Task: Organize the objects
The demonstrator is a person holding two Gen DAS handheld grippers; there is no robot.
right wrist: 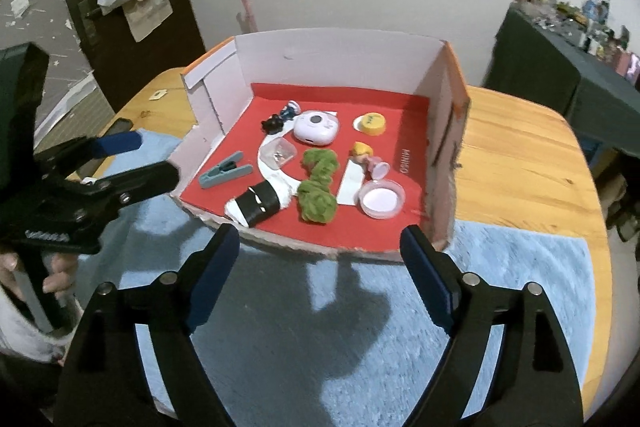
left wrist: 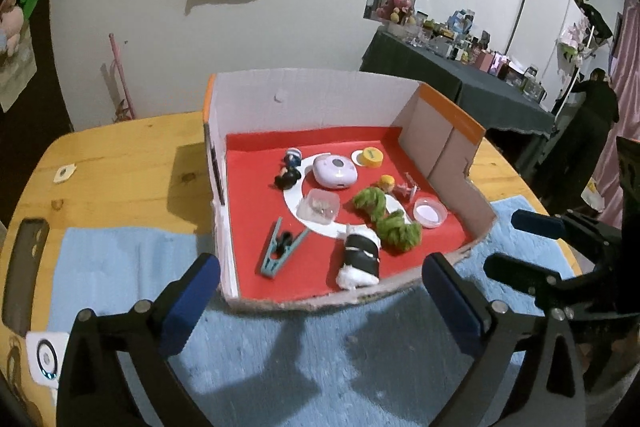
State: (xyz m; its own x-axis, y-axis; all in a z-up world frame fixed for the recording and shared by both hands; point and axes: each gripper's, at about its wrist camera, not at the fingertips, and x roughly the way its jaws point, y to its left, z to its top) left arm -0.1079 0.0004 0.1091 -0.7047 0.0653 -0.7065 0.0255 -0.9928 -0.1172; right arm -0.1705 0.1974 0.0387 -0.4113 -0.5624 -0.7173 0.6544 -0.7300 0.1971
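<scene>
Wooden counter (left wrist: 120, 163) w/ blue towel (left wrist: 120, 267) spread on its near part; cardboard box (left wrist: 304, 95), red-lined and cut low at the front, sits at the towel's far edge. All positions below are rel. to the box, read left to right.

Left of box: dark phone (left wrist: 26, 267) on the counter by the towel's left edge. Left tool (left wrist: 320, 291) is in front of the box's front-left corner, jaws spread wide, nothing between them, over the towel.

Inside box, left part: teal clip (left wrist: 280, 251) near the front, small black item lying on it. Behind it, black-and-blue figurines (left wrist: 290, 169).

Centre: clear plastic case (left wrist: 320, 207) on a white ring printed on the liner; lilac round device (left wrist: 335, 171) behind it; black-and-white roll (left wrist: 360, 259) at the front edge.

Right of centre: green scrunchie (left wrist: 384, 215), twisted, touching the roll's right side; blond figurine (left wrist: 387, 183) lying behind it; yellow lid (left wrist: 371, 157) toward the back wall.

Right part: pink-rimmed round dish (left wrist: 430, 213) near the right wall.

Right tool (right wrist: 320, 267) is in front of the box's front edge, jaws likewise wide apart and empty, over the towel. In the left wrist view it appears at the box's front-right corner (left wrist: 516, 243).
</scene>
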